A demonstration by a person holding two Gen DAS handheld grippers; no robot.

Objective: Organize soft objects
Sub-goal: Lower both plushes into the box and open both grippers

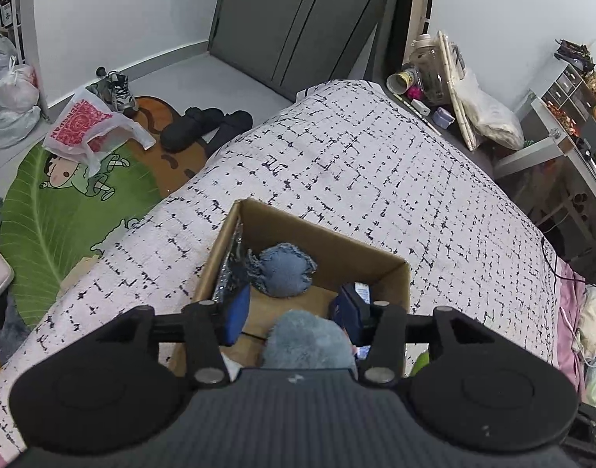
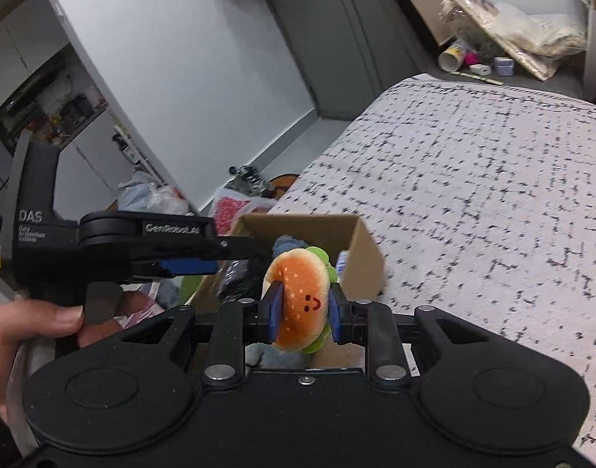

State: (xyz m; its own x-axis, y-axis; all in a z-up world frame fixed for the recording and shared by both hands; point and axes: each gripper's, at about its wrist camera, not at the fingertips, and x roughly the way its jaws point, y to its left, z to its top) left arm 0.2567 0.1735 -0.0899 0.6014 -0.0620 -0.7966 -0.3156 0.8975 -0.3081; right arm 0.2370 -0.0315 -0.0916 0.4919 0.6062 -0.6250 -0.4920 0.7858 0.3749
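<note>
A cardboard box (image 1: 391,273) stands open on the bed. A blue denim soft ball (image 1: 286,271) lies inside it. A grey-blue plush (image 1: 309,339) sits at the box's near side, just below my left gripper (image 1: 298,316), which is open above the box with nothing between its pads. In the right wrist view my right gripper (image 2: 302,312) is shut on a plush burger (image 2: 299,300) with a smiley face, held just before the box (image 2: 360,249). My left gripper (image 2: 188,265) reaches over the box from the left in that view.
The bed has a white cover with black marks (image 1: 376,163). On the floor at left lie a green leaf mat (image 1: 44,214), a plastic bag (image 1: 87,124) and black slippers (image 1: 204,124). Clutter and a shelf (image 1: 563,117) stand at right.
</note>
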